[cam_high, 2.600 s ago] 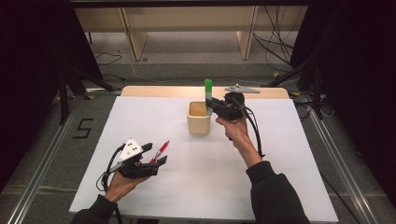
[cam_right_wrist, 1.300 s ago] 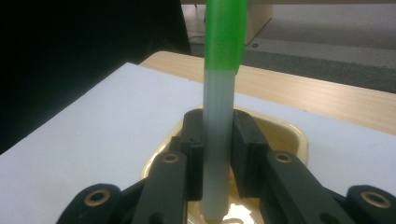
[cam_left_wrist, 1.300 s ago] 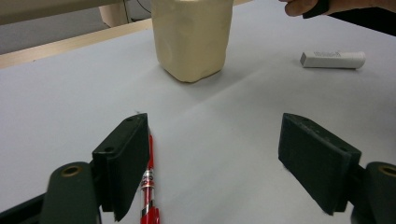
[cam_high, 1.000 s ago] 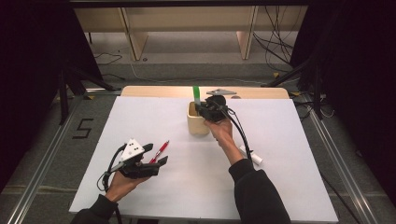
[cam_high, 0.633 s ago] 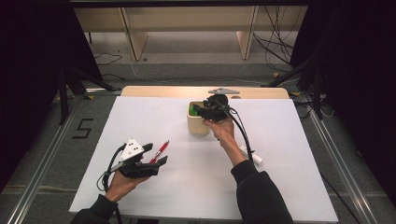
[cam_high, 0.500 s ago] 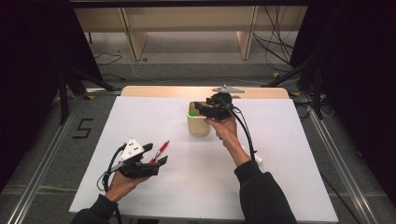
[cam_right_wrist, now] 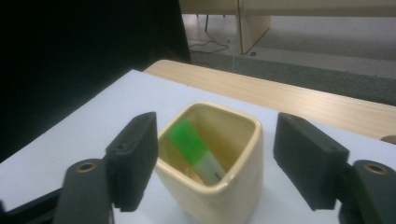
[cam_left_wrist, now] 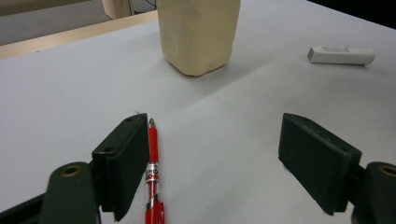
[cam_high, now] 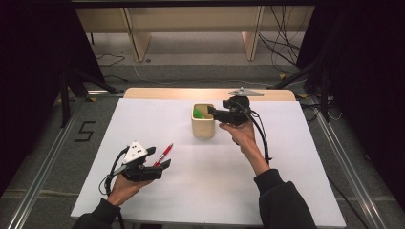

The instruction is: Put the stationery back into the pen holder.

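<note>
The right gripper [cam_high: 216,112] is hanging beside the cup [cam_high: 203,125], its jaws having just been opening, nothing between them. The green marker [cam_right_wrist: 194,150] is leaning inside the cup. The left gripper [cam_high: 157,160] is sitting spread wide around the red pen [cam_left_wrist: 152,173]. Lots of white table [cam_high: 296,162] is lying bare near the front edge.

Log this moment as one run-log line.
right claw: just opened, empty | green marker: in cup | left claw: open beside red pen
</note>
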A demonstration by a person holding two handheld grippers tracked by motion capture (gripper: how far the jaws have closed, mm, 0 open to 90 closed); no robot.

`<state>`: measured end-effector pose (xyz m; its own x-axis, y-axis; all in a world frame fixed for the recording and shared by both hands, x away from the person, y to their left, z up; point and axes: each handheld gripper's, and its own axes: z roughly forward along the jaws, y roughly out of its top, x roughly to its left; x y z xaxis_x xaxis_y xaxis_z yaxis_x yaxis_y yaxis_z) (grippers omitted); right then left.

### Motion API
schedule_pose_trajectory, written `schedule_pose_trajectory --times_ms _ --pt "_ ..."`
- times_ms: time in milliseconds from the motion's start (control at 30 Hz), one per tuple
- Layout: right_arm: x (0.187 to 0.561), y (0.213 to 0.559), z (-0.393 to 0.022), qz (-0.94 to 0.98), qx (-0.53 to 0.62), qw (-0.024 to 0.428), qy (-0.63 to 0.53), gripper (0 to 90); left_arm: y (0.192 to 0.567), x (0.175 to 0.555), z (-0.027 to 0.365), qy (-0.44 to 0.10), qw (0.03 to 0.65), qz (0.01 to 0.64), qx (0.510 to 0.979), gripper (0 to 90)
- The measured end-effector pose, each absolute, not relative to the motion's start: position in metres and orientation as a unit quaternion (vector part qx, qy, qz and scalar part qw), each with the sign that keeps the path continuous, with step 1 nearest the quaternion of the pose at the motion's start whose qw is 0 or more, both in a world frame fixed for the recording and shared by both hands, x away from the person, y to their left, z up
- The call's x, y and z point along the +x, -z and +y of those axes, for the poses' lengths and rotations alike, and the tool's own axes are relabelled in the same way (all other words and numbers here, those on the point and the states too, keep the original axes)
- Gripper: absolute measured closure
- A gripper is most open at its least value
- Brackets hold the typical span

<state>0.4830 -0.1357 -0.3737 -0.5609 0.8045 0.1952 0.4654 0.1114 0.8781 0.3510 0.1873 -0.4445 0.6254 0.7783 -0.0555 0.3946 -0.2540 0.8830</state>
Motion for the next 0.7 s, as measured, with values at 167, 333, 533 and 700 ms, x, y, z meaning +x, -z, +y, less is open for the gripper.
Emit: schedule_pose_trajectory --times_ms 167,333,533,700 --pt "0.470 0.374 -0.147 0.729 0.432 0.166 -0.505 22.5 0.445 0.352 0.188 -0.201 0.473 0.386 0.766 23.3" --pt "0.453 0.375 -0.157 0.734 0.419 0.161 -0.509 19.9 0.445 0.352 0.189 -0.200 0.473 0.391 0.764 22.9" --pt "0.434 0.377 -0.166 0.738 0.408 0.169 -0.510 19.8 0.445 0.353 0.190 -0.201 0.474 0.392 0.762 22.9" --pt "0.422 0.380 -0.172 0.740 0.404 0.170 -0.510 19.9 0.445 0.353 0.191 -0.201 0.474 0.393 0.762 22.9"
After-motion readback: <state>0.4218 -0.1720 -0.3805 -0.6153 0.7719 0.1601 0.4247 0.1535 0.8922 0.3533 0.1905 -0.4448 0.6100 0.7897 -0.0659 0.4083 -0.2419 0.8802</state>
